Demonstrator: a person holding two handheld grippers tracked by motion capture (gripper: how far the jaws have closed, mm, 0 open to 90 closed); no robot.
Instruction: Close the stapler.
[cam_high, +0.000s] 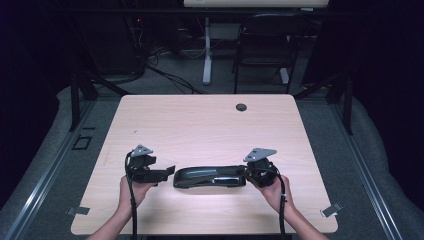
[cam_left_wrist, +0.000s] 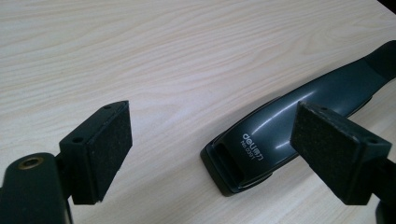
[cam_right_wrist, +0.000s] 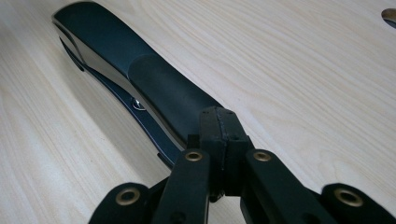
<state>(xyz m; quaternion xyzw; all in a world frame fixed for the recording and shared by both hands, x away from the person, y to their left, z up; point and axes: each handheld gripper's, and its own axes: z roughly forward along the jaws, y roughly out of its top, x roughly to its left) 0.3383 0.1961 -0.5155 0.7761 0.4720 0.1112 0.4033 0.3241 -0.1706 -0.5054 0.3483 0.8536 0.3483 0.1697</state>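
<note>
A long black plastic heavy-duty stapler (cam_high: 210, 177) is seen lying flat on the near half of a pale wood-grain rectangular tabletop (cam_high: 200, 125), its long axis running left to right. White "deli" lettering is visible on its rounded head end in the left gripper view.

The right gripper (cam_high: 248, 172) is placed at the stapler's right end — its jaws are pressed fully together right at the rear tip of the handle; whether the tip is actually pinched cannot be told. The left gripper (cam_high: 169, 171) is held just beside the stapler's left end, jaws spread wide, nothing between the pads (cam_left_wrist: 114, 144); the head end is seen past the pads, with no contact.

Surface: light laminate, bare apart from the stapler, with a small round dark cable grommet (cam_high: 241, 107) set near the far edge. Two grey clips (cam_high: 78, 210) are fixed at the near corners.

Room: dark. Grey carpeted floor (cam_high: 350, 150) is seen around the table, black stand legs at both sides, a black chair (cam_high: 265, 45) and a white desk leg (cam_high: 207, 50) beyond — loose cables are trailed on the floor there.
</note>
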